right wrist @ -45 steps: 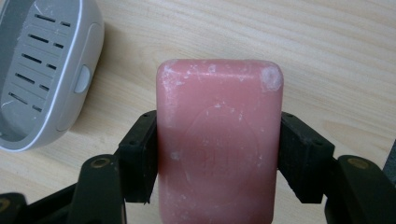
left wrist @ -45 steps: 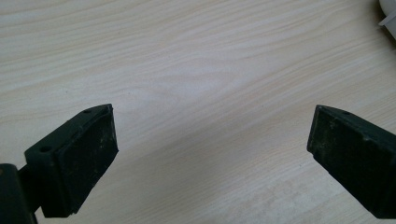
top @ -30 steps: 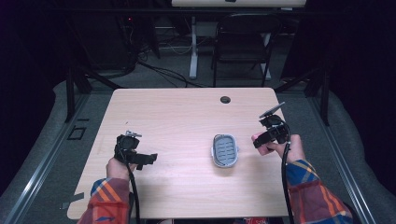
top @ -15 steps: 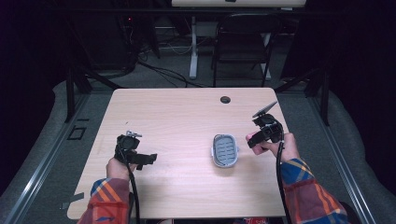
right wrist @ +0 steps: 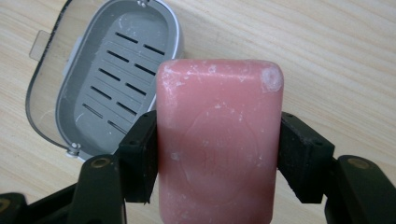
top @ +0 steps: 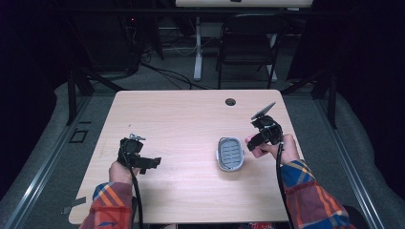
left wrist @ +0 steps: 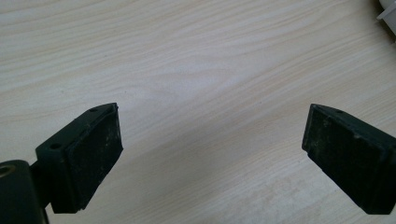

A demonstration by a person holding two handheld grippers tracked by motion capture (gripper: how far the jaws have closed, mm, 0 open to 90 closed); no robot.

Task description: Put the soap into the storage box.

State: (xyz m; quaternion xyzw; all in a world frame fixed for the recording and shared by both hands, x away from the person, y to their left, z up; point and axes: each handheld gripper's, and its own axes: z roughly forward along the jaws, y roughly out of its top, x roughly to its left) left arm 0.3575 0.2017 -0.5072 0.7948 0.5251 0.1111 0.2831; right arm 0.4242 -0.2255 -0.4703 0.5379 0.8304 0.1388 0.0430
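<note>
the right claw [right wrist: 217, 154] clamps a pink rectangular soap bar [right wrist: 218, 140] by its long sides, just beside the open grey slotted plastic soap dish [top: 230, 153], likely to lower it in flat; the left claw [left wrist: 212, 156] gapes empty above the pale wooden table [top: 181, 119]

Dark lab or studio recording space. Bare wooden table [top: 191, 124] on grey carpet [top: 377, 157], black drapes [top: 28, 57] left and right. Far side: folding chair [top: 248, 43], desk leg [top: 197, 47], loose cables [top: 167, 71].
</note>
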